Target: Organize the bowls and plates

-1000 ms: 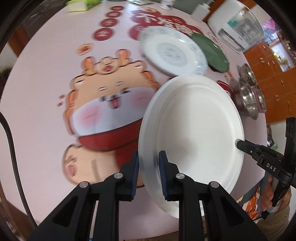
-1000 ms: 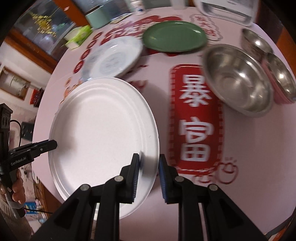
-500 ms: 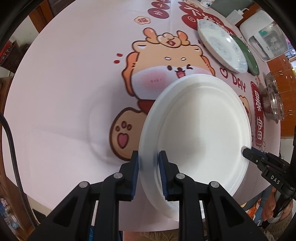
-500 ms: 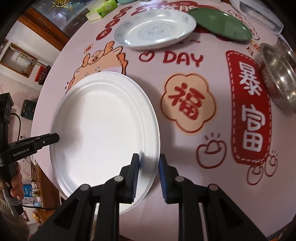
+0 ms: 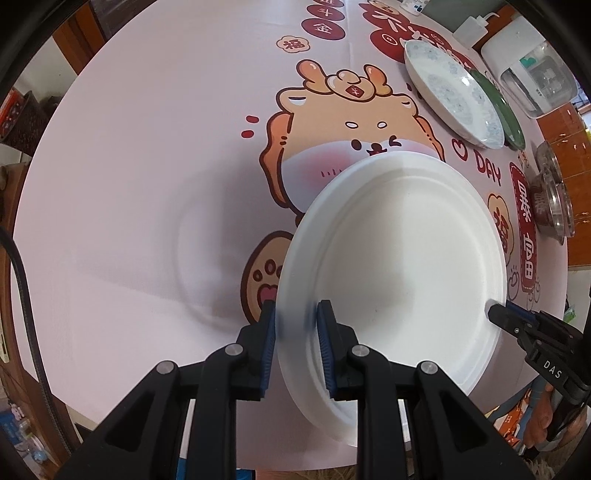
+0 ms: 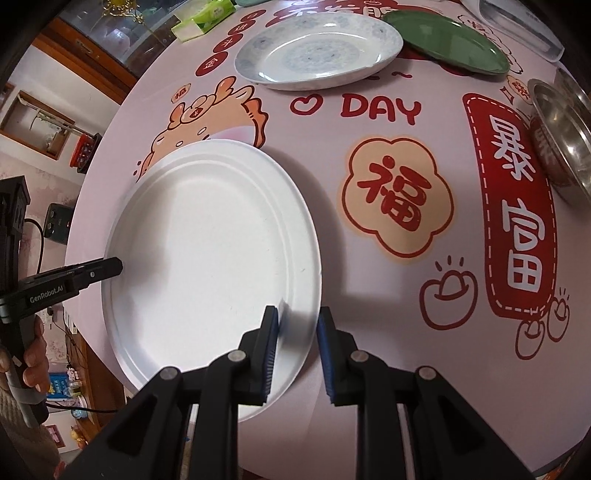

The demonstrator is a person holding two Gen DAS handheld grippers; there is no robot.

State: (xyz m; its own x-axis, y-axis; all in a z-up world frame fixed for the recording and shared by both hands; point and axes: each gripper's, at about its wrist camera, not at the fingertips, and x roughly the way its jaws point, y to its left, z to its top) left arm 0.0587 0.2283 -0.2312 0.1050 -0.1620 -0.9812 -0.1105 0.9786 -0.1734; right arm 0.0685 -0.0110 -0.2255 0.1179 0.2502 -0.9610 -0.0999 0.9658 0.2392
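Note:
A large white plate (image 5: 402, 258) is held between both grippers low over the near edge of the round table. My left gripper (image 5: 294, 328) is shut on its left rim. My right gripper (image 6: 295, 328) is shut on its right rim (image 6: 299, 295). The plate also shows in the right wrist view (image 6: 207, 251). A blue-patterned white plate (image 6: 317, 51) and a green plate (image 6: 447, 40) lie at the far side. Steel bowls (image 6: 561, 136) sit at the right; they also show in the left wrist view (image 5: 554, 199).
The table wears a pink cloth with a cartoon dragon (image 5: 351, 122) and red characters (image 6: 513, 206). A white appliance (image 5: 532, 81) and a white bottle (image 5: 471, 29) stand at the far edge. A green tissue pack (image 6: 207, 18) lies far left.
Both grippers have carried the white plate toward the near left part of the table and lower; the other plates and bowls now sit farther off.

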